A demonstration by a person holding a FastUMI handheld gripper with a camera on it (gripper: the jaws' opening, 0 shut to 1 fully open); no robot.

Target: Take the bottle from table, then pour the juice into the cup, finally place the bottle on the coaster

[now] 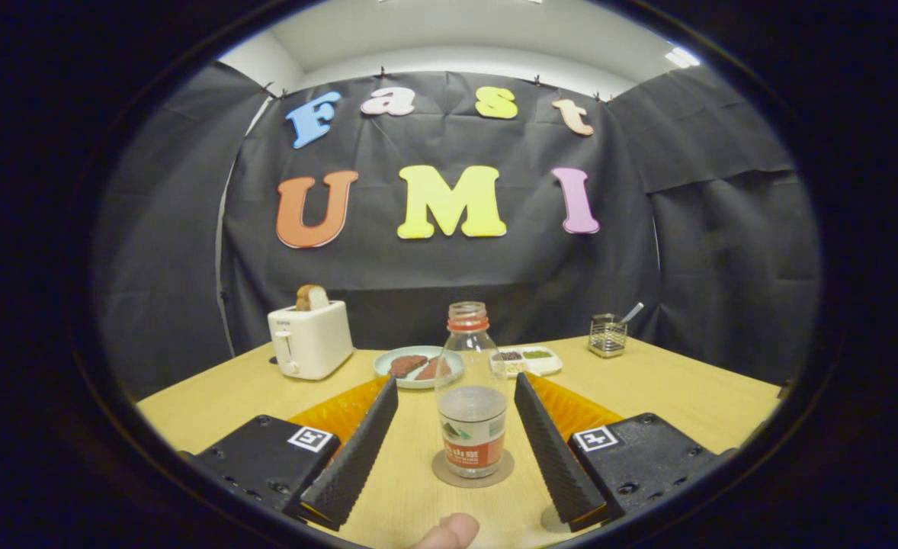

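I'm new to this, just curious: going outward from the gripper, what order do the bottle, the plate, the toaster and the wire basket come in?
The gripper is open.
1. Bottle: between the fingers, standing on a coaster.
2. Plate: beyond the bottle.
3. Toaster and wire basket: at opposite back corners, too close to rank.

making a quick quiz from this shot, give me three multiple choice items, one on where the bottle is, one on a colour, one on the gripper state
1. Where does the bottle stand?
A. on the coaster
B. on the plate
C. inside the toaster

2. What colour is the toaster?
A. red
B. white
C. green

3. How are the gripper fingers?
A. shut on the bottle
B. open, with the bottle between them
C. shut on the plate

Answers:
1. A, the bottle's base sits on the round coaster on the table.
2. B, its body is white, with a slice of bread sticking up from it.
3. B, both fingers stand apart from the bottle, with a gap on each side.
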